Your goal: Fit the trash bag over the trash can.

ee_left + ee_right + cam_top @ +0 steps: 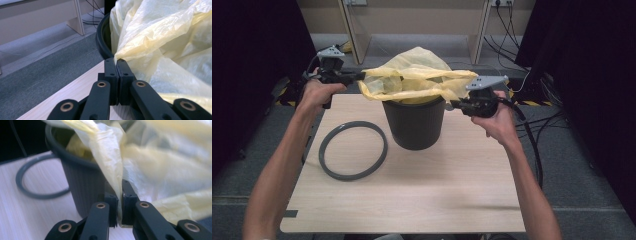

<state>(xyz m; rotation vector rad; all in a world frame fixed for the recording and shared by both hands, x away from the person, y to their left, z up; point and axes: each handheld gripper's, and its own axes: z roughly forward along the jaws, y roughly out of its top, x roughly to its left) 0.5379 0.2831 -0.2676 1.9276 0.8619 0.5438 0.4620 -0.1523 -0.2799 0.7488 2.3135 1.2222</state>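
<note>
Bag (417,75) stretched between my tongs, over the bin (414,122): left tongs (362,76) clamp its one edge, right tongs (451,104) pinch the opposite edge. Ring (353,150) lies on the surface (437,190) below my left tongs.

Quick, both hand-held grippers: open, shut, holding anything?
Left hand-held gripper: closed on the edge of the yellow bag.
Right hand-held gripper: closed on the yellow bag's opposite edge, beside the dark bin.

I see near half of desk (422,200) open for passage, grey ring (353,150) lying flat left-centre, dark bin (414,122) upright mid-desk blocking centre, yellow bag (417,75) spread over its mouth
</note>
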